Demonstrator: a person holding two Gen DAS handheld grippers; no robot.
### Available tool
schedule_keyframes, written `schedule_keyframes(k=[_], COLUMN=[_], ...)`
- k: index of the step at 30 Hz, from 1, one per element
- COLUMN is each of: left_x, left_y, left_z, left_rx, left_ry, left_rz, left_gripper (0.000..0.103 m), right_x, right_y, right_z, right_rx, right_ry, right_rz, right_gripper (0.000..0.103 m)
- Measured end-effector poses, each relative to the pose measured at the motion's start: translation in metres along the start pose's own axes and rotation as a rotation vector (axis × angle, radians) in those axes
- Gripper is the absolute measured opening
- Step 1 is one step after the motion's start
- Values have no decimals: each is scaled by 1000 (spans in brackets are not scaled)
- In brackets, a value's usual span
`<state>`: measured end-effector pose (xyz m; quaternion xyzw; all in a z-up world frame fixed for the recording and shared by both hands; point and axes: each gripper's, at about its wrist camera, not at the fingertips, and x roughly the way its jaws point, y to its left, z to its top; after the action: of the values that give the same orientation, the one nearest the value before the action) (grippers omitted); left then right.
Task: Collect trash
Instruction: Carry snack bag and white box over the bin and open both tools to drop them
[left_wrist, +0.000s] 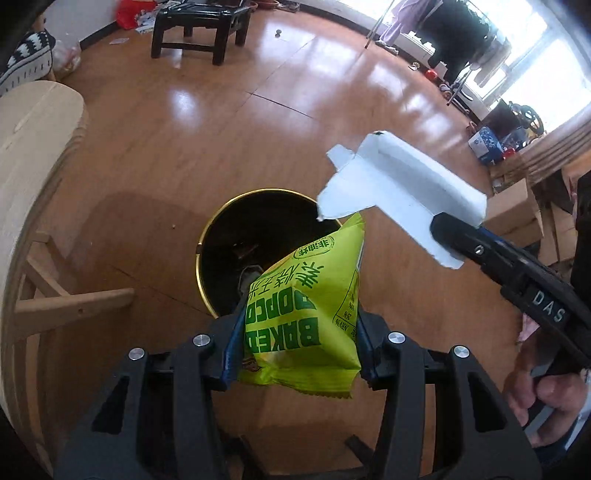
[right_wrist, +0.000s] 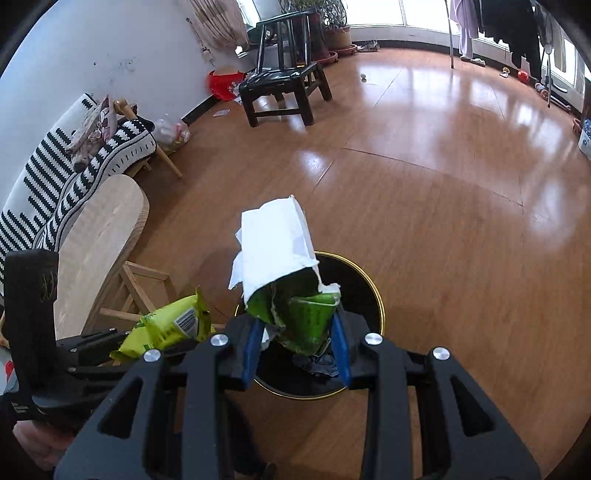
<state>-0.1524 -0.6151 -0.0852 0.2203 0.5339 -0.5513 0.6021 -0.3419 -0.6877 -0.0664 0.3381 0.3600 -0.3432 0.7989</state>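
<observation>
My left gripper (left_wrist: 299, 321) is shut on a yellow-green popcorn bag (left_wrist: 306, 306) and holds it above the black trash bin with a gold rim (left_wrist: 221, 229). My right gripper (right_wrist: 299, 339) is shut on a torn carton, white inside and green outside (right_wrist: 277, 251), held over the same bin (right_wrist: 369, 291). In the left wrist view the carton (left_wrist: 399, 184) hangs to the right of the bin, above its rim. In the right wrist view the popcorn bag (right_wrist: 166, 325) is at the lower left. Dark trash lies inside the bin.
A round pale wooden table (left_wrist: 33, 147) stands left of the bin, also in the right wrist view (right_wrist: 99, 240). A black chair (right_wrist: 284, 85) and a striped sofa (right_wrist: 55, 177) are further off. Cardboard boxes (left_wrist: 517, 210) stand at the right. The wooden floor (right_wrist: 443, 184) spreads beyond.
</observation>
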Motion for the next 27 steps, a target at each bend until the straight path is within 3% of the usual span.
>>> schedule_keyframes(k=[5,6,8,10,18,21,24,27], left_x=[-1,0,1,-2,-16,-38,-90,-151], left_y=[2,3,4,2,9,20,51,91], left_z=[3,4,6,7,7,6,2,-13], left_rx=[12,13,7,6,-28,-63,-139,-204], left_ry=[-14,-12,-16,-28,-57,-98,-196,-315], left_rz=[1,1,1,8,23,14,-33,10], left_gripper=[50,55,71,74,82,82,82,83], right_x=[2,2,2,1,-5,-8,-13,-18], right_y=[0,0,-1,-1,3,10,33,77], right_z=[0,-1,-1,-2,-4,-1,3,8], right_rx=[0,-5,-8,-6,-10,-15,-39,-115], right_ry=[-1,0,3,2,-9,-9,-20,-35], right_rz=[-5,-10,-14,-17,-12,10,51,105], right_gripper=[35,35,50,60,70,74,75,77])
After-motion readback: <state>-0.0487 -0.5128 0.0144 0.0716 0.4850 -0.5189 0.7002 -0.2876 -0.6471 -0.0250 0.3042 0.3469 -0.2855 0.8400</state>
